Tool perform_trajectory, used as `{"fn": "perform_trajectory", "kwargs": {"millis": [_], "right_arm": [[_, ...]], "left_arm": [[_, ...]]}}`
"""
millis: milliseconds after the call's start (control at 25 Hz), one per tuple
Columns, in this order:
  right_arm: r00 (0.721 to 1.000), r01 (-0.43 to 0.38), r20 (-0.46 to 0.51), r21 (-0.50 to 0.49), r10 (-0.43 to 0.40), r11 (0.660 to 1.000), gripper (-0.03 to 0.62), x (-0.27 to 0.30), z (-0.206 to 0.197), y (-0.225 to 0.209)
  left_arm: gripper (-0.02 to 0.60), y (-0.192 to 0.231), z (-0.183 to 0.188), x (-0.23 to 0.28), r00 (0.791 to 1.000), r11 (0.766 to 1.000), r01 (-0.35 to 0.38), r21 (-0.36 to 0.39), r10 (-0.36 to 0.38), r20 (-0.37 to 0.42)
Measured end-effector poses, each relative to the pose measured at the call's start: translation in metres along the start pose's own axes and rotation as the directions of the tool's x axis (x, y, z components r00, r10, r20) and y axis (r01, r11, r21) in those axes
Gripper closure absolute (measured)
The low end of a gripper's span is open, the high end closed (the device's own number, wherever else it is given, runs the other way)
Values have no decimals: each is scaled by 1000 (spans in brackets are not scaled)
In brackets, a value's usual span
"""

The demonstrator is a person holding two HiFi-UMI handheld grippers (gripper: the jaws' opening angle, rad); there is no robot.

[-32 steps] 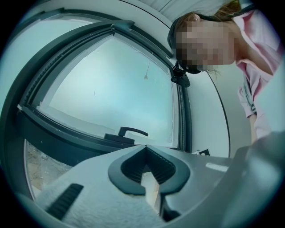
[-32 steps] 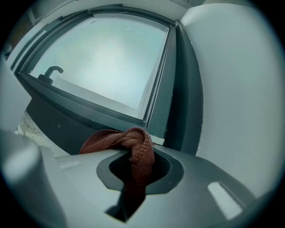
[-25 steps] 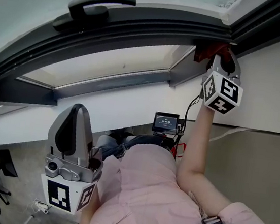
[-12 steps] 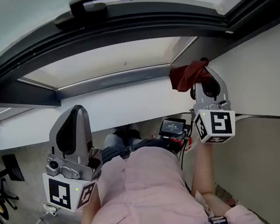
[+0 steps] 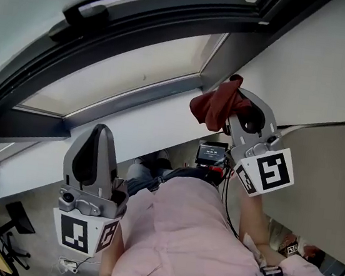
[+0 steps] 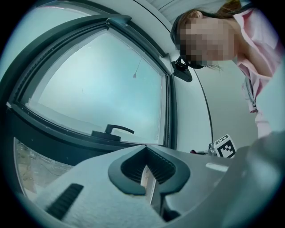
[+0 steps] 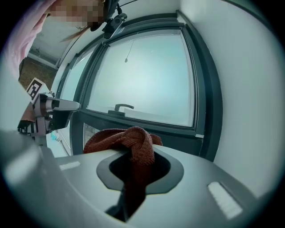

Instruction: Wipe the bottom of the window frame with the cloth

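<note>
1. Pinching the cloth (image 5: 209, 107) in the right tongs (image 5: 232, 107), shut tight on it so no slipping, with a big red bunch sticking out in front to do the rubbing.
2. Holding that cloth up by the right end of the window, near the frame (image 5: 174, 27) but not pressed on it. Hard to tell from the head view whether touching the white ledge (image 5: 148, 134) just below or only close to it.
3. Pointing the right tongs toward the dark bottom of the frame, the part with the handle (image 5: 88, 11), most likely to line the cloth up for a wipe.
4. Holding the left tongs (image 5: 94, 149) low and well away from the window, probably just to stay out of the way.
5. Pressing the left tongs together on nothing at all, and touching nothing.
6. Judging by all this, no wiping right now. Next, most likely a push forward to press the cloth on the bottom of the frame, then a slide along it.
</note>
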State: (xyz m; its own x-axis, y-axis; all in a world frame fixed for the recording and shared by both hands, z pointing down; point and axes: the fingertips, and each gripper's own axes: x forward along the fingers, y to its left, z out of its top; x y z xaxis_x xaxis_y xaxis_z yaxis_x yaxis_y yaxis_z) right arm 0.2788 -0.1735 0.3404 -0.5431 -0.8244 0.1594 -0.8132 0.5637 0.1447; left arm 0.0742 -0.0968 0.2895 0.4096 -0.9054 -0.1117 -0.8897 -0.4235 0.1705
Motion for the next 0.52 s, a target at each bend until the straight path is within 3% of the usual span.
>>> {"fn": "perform_trajectory", "kwargs": {"millis": [280, 520], "right_arm": [[996, -80, 32, 8, 79, 997, 540, 8, 11, 19], [994, -100, 47, -12, 100, 995, 540, 10, 22, 24]], "left_arm": [[584, -3, 4, 2, 1000, 1000, -10, 12, 10, 13], [585, -3, 5, 4, 1000, 1000, -17, 14, 16, 15]]}}
